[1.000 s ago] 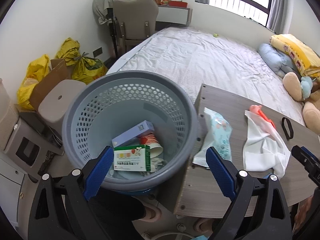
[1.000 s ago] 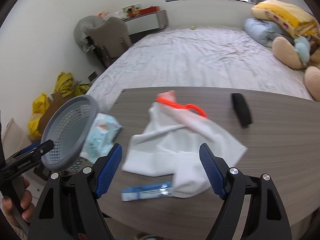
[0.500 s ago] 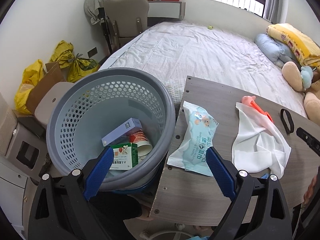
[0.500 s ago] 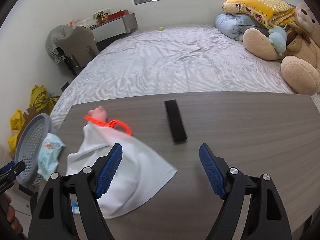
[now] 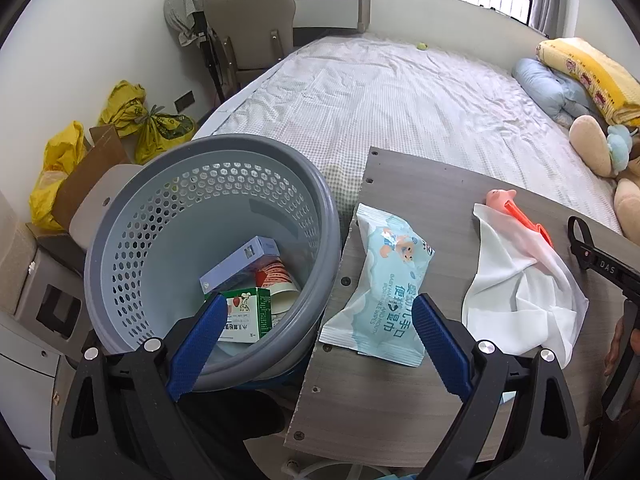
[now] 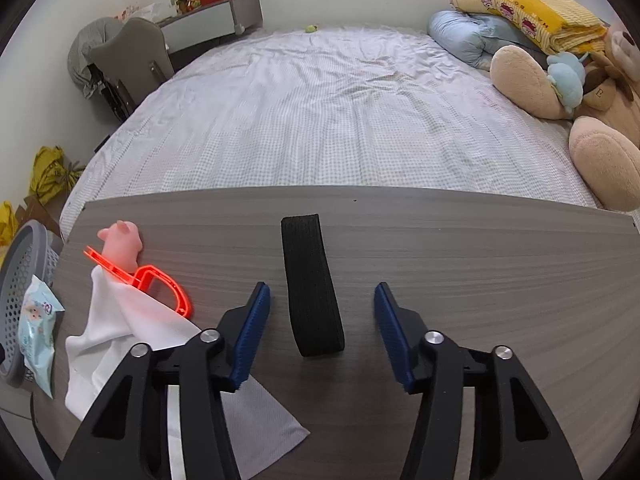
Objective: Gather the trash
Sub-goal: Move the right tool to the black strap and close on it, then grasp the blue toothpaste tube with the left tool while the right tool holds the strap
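A grey perforated basket stands beside the wooden table. It holds a blue box, a green-and-white box and a paper cup. My left gripper hovers open over the basket's near rim and the table corner, gripping nothing. A light-blue wipes pack lies at the table's edge. A white cloth covers part of an orange clip. My right gripper is closing around a black band flat on the table; the pads stand clear of it.
A bed runs behind the table, with plush toys and folded bedding at its right. Yellow bags, cardboard and a grey stool crowd the floor left of the basket. A chair stands by the far wall.
The right gripper swung right, from above the white cloth to over the black band, and its jaws narrowed. In the left view the basket slid left, off the table's edge.
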